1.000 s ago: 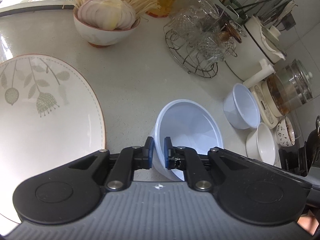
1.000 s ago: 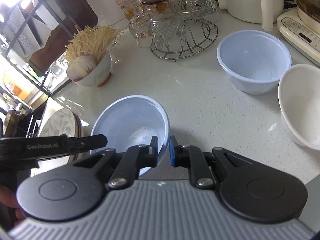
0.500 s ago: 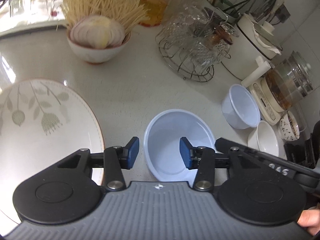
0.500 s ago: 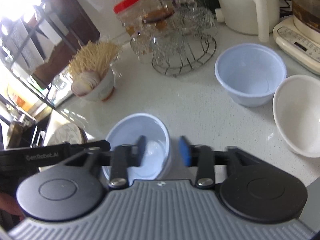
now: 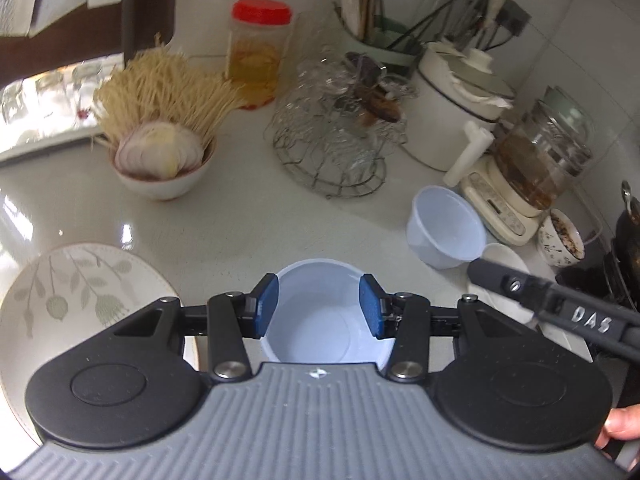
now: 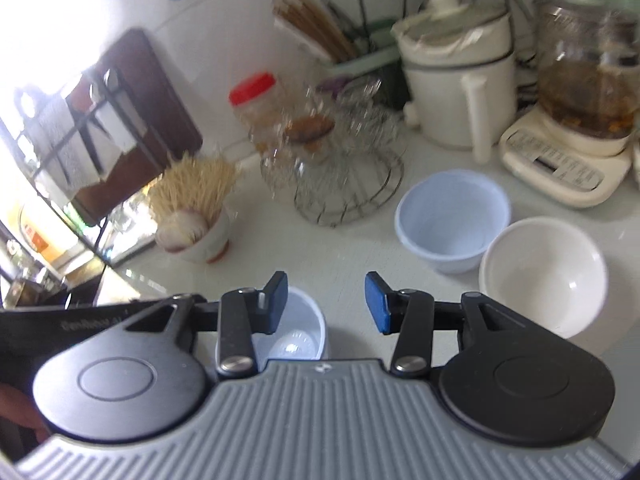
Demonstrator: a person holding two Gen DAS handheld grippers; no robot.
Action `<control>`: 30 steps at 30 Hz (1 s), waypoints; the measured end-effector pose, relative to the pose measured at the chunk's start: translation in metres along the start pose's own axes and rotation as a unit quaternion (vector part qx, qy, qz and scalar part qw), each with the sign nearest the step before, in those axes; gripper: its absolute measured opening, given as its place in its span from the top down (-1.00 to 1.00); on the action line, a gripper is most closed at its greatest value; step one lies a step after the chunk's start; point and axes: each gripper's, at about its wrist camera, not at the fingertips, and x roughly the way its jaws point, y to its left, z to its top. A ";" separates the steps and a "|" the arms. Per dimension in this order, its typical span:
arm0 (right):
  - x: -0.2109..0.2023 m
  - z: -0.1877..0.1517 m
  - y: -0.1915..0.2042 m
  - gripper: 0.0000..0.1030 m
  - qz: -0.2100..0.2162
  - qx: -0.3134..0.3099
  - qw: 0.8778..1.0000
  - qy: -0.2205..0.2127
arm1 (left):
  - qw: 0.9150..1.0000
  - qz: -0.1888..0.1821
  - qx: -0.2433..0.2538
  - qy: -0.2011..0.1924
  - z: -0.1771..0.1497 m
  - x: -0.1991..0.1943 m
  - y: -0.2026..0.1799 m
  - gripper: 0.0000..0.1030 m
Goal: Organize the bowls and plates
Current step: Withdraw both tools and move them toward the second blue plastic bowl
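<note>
A pale blue plastic bowl (image 5: 320, 332) stands upright on the white counter, just right of a large leaf-patterned plate (image 5: 80, 292). My left gripper (image 5: 319, 301) hangs open above this bowl, its blue pads clear of the rim on either side. My right gripper (image 6: 327, 301) is open too, with nothing between its pads; the same bowl (image 6: 296, 332) shows below its left finger. A second pale blue bowl (image 6: 452, 220) and a white bowl (image 6: 544, 276) stand side by side further right.
At the back stand a bowl of onion and dry noodles (image 5: 160, 168), a wire rack of glasses (image 5: 332, 148), a red-lidded jar (image 5: 256, 52), a white pot (image 5: 452, 120) and a glass kettle (image 5: 540, 160). A small patterned bowl (image 5: 560, 236) sits far right.
Both grippers were shut on the blue bowl's rim, then opened and let go. Both have since risen and drawn back, leaving the bowl on the counter.
</note>
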 end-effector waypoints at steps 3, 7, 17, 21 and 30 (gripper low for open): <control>-0.016 0.000 0.001 0.10 -0.012 -0.006 1.000 -0.023 | 1.000 -0.007 0.012 -0.005 0.000 -0.006 -0.007 0.02; -0.033 -0.001 0.002 0.10 -0.029 -0.006 0.999 -0.044 | 0.999 -0.020 0.035 -0.013 -0.001 -0.014 -0.019 0.02; -0.071 -0.012 0.000 0.09 -0.060 0.010 0.995 -0.081 | 0.995 -0.051 0.083 -0.022 -0.004 -0.033 -0.048 0.02; -0.081 -0.018 -0.001 0.09 -0.074 0.018 0.993 -0.091 | 0.993 -0.063 0.096 -0.016 -0.009 -0.035 -0.058 0.02; -0.102 -0.032 -0.015 0.09 -0.113 0.036 0.989 -0.091 | 0.988 -0.098 0.122 0.011 -0.014 -0.020 -0.082 0.02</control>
